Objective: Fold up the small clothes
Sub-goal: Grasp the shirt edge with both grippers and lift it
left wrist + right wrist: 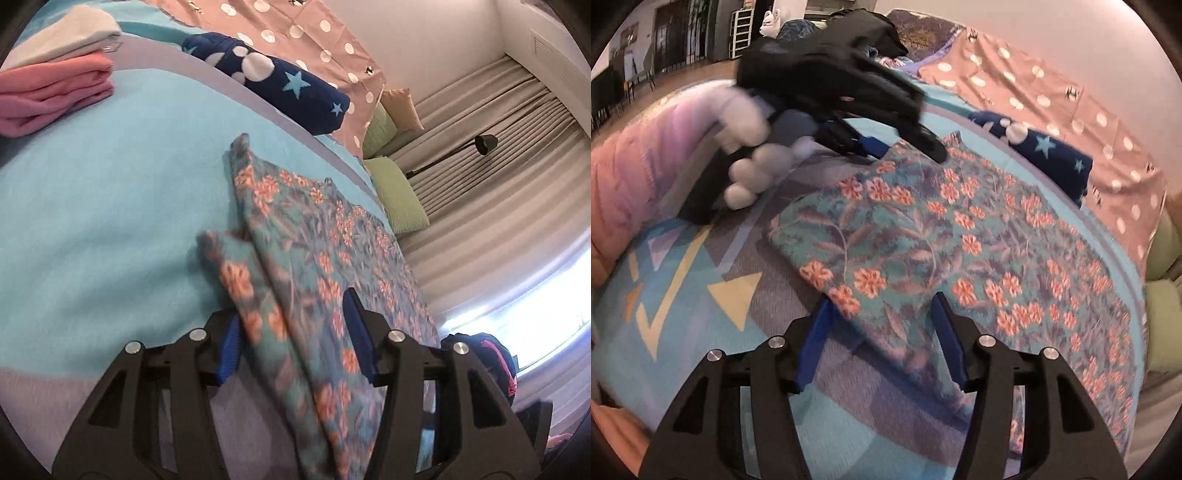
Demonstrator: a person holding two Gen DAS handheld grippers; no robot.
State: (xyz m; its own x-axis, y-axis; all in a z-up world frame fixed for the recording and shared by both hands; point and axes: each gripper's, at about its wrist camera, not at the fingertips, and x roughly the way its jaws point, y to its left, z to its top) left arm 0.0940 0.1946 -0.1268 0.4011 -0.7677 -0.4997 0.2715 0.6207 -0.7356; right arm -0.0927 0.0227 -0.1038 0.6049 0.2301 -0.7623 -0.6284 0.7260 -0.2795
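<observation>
Teal floral cloth [325, 258], folded with its long folded edge on the left, runs ahead from between the spread fingers of the left gripper [295, 332], which pinch nothing; bare blue sheet [103, 206] lies open to its left. From the right wrist, the cloth's near corner lies between the spread, empty right gripper [882, 332]; the left gripper hangs over the far edge.

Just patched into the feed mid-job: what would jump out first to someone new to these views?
The floral cloth spread across the turquoise bedspread, filling the middle of both views. The left gripper hangs open over its far edge, the right gripper open over its near corner. Folded pink clothes sit stacked far left.
</observation>
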